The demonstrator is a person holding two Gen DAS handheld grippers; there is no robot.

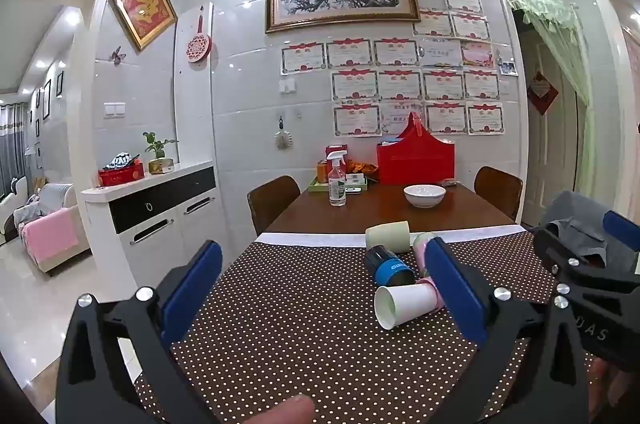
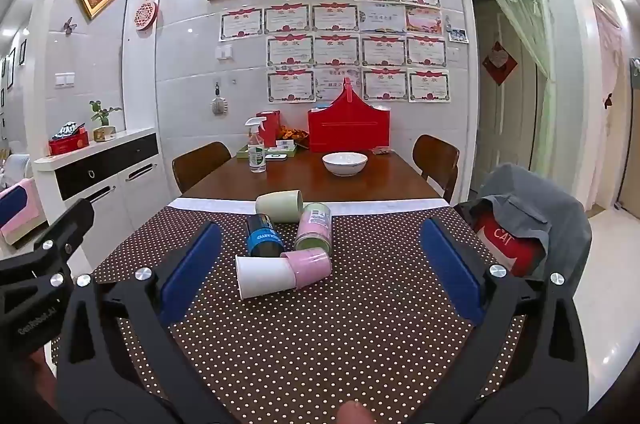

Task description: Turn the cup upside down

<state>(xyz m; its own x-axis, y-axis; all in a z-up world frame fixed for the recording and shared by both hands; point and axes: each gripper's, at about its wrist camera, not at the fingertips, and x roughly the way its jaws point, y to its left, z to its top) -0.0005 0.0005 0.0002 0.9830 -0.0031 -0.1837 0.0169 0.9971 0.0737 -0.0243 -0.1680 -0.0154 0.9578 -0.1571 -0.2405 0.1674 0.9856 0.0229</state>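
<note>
Both hand-held grippers, left (image 1: 324,288) and right (image 2: 320,260), gape empty; the white paper cup (image 2: 264,277), lying sideways, looks light and crushable; grip its mid-wall gently.

Both wrist views sit low over the near end of the polka-dot tablecloth (image 2: 320,324), facing the far certificate wall. The left one stands further left. Both share the fallen cups (image 1: 404,304) near ahead.
</note>
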